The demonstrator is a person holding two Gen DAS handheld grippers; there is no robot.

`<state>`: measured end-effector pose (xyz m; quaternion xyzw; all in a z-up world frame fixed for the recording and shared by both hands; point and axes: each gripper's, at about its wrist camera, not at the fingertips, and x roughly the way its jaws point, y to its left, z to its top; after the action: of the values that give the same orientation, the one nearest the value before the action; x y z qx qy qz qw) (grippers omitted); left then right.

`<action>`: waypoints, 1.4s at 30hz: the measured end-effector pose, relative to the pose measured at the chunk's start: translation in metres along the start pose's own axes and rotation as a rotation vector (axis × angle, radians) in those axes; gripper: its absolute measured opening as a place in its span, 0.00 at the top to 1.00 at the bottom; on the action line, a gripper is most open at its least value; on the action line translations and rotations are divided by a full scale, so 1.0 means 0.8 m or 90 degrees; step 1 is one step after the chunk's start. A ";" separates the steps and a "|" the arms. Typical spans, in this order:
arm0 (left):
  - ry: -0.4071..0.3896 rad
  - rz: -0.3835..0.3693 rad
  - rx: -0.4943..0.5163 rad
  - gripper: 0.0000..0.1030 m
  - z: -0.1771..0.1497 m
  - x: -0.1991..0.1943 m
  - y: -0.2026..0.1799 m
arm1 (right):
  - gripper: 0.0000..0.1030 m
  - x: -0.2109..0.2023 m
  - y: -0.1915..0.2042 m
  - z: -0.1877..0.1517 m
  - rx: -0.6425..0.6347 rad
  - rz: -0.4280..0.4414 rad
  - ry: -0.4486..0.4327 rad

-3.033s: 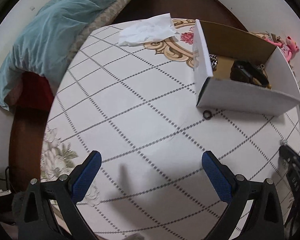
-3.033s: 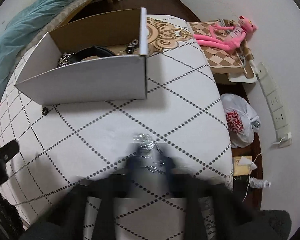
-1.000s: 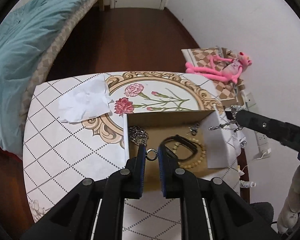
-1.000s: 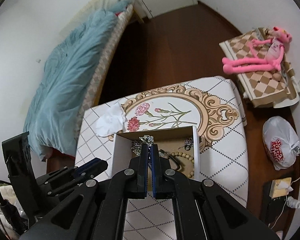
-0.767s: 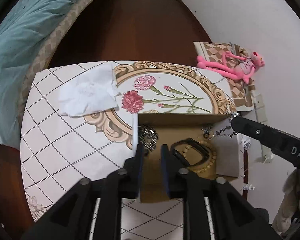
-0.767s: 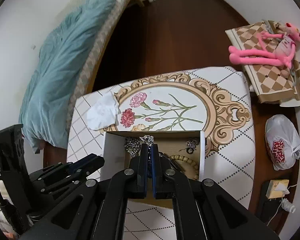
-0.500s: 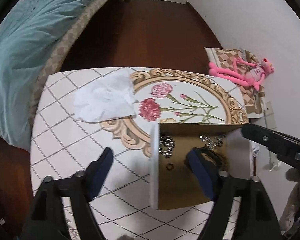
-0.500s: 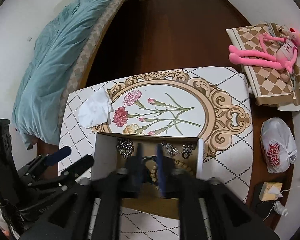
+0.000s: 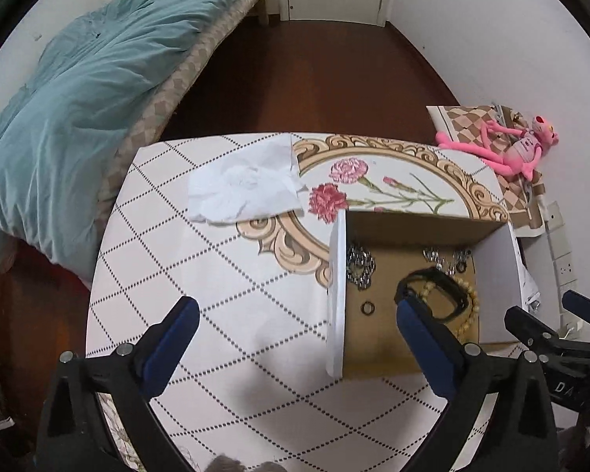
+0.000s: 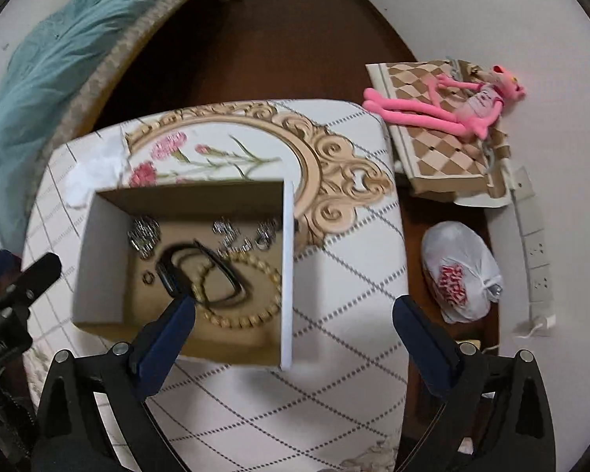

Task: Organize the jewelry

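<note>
An open white cardboard box [image 9: 336, 295] [image 10: 287, 271] stands on the patterned table. Inside lie a small dark ring [image 9: 367, 307] [image 10: 148, 276], a black band [image 9: 436, 287] [image 10: 200, 271], a beige bead bracelet [image 10: 255, 287], and silver chain pieces [image 9: 360, 265] [image 10: 143, 234] [image 10: 232, 232]. My left gripper [image 9: 295, 338] is open and empty, high above the box's left wall. My right gripper [image 10: 293, 324] is open and empty, high above the box's right wall.
A crumpled white tissue [image 9: 247, 188] lies on the table [image 9: 216, 275] left of the box. A bed with a teal blanket [image 9: 70, 102] is to the left. A pink plush toy [image 10: 452, 106] and a white plastic bag [image 10: 458, 271] lie to the right.
Both grippers opened above the box: the left let go of the small ring and the right let go of a silver chain, and both now lie inside. Both views shifted slightly.
</note>
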<state>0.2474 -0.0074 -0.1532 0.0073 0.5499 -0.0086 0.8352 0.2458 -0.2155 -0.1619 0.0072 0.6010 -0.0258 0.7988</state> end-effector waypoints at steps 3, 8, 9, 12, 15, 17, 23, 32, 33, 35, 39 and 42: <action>-0.004 0.000 -0.004 0.01 -0.010 -0.007 -0.001 | 0.01 -0.001 -0.002 -0.016 0.009 -0.011 -0.003; -0.023 -0.006 -0.008 0.01 -0.023 -0.034 -0.005 | 0.01 -0.021 -0.003 -0.033 0.018 -0.017 -0.018; -0.028 -0.006 -0.008 0.01 -0.024 -0.040 -0.006 | 0.01 -0.028 -0.004 -0.036 0.020 -0.018 -0.024; -0.049 -0.016 -0.008 0.01 -0.031 -0.067 -0.007 | 0.01 -0.054 -0.007 -0.044 0.025 -0.021 -0.048; -0.078 -0.024 -0.005 0.01 -0.041 -0.105 -0.010 | 0.01 -0.087 -0.009 -0.055 0.027 -0.023 -0.077; -0.097 -0.030 -0.004 0.01 -0.047 -0.130 -0.010 | 0.01 -0.113 -0.010 -0.065 0.028 -0.028 -0.100; -0.165 -0.019 -0.002 0.01 -0.073 -0.214 -0.007 | 0.01 -0.197 -0.015 -0.098 0.039 -0.027 -0.173; -0.207 -0.024 -0.009 0.01 -0.107 -0.298 0.001 | 0.00 -0.309 -0.008 -0.154 0.032 -0.033 -0.259; -0.207 -0.025 -0.009 0.01 -0.112 -0.303 0.002 | 0.00 -0.320 -0.008 -0.161 0.031 -0.035 -0.267; -0.205 -0.027 -0.010 0.01 -0.120 -0.311 0.002 | 0.00 -0.337 -0.008 -0.171 0.033 -0.033 -0.278; -0.219 -0.024 -0.009 0.01 -0.135 -0.332 0.001 | 0.00 -0.366 -0.007 -0.188 0.034 -0.037 -0.302; -0.225 -0.021 -0.004 0.01 -0.141 -0.343 0.001 | 0.00 -0.383 -0.006 -0.198 0.033 -0.039 -0.316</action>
<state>0.0353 -0.0024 0.0540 -0.0062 0.3947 -0.0218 0.9185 0.0091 -0.2037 0.0883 0.0030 0.3855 -0.0666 0.9203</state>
